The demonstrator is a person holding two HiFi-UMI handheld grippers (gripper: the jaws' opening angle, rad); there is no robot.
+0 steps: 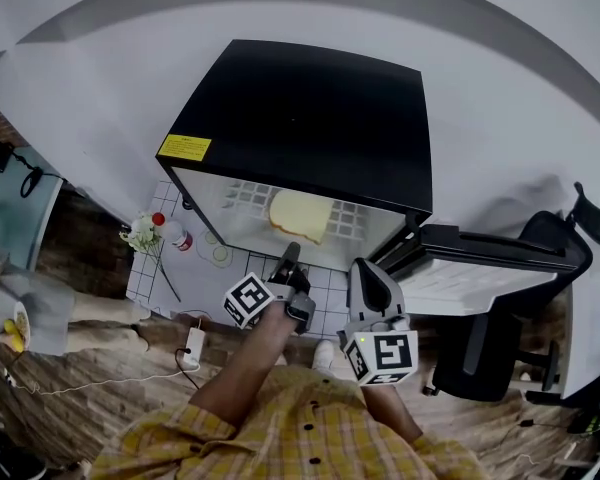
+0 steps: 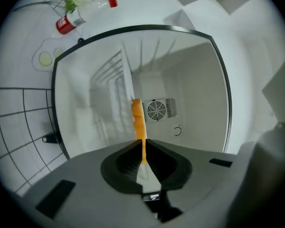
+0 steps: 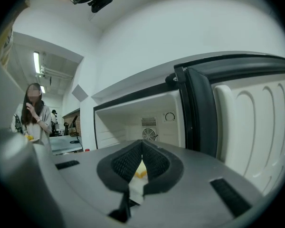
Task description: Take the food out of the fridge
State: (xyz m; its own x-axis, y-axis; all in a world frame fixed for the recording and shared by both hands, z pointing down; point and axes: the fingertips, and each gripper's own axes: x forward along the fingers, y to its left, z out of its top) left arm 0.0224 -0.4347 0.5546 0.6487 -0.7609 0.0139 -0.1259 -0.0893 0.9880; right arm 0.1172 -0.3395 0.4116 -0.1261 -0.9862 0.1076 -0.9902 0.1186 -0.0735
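A black mini fridge (image 1: pixel 300 108) stands open, its door (image 1: pixel 480 268) swung out to the right. A yellow slice of bread (image 1: pixel 300 215) lies on the white wire shelf (image 1: pixel 242 196) inside. My left gripper (image 1: pixel 291 253) reaches to the slice's near edge. In the left gripper view the gripper (image 2: pixel 143 141) is rolled over, and its jaws are shut on the slice (image 2: pixel 137 120), which shows edge-on as a thin orange strip. My right gripper (image 1: pixel 368 268) hangs just right of it before the fridge opening (image 3: pixel 133 122), tips together (image 3: pixel 141 144), with nothing held.
A bottle with a red cap (image 1: pixel 175 233) and a small bunch of flowers (image 1: pixel 140 234) stand on the tiled floor left of the fridge. A power strip (image 1: pixel 193 346) lies near my feet. A black office chair (image 1: pixel 500 368) is at the right. A person (image 3: pixel 35 113) stands far left.
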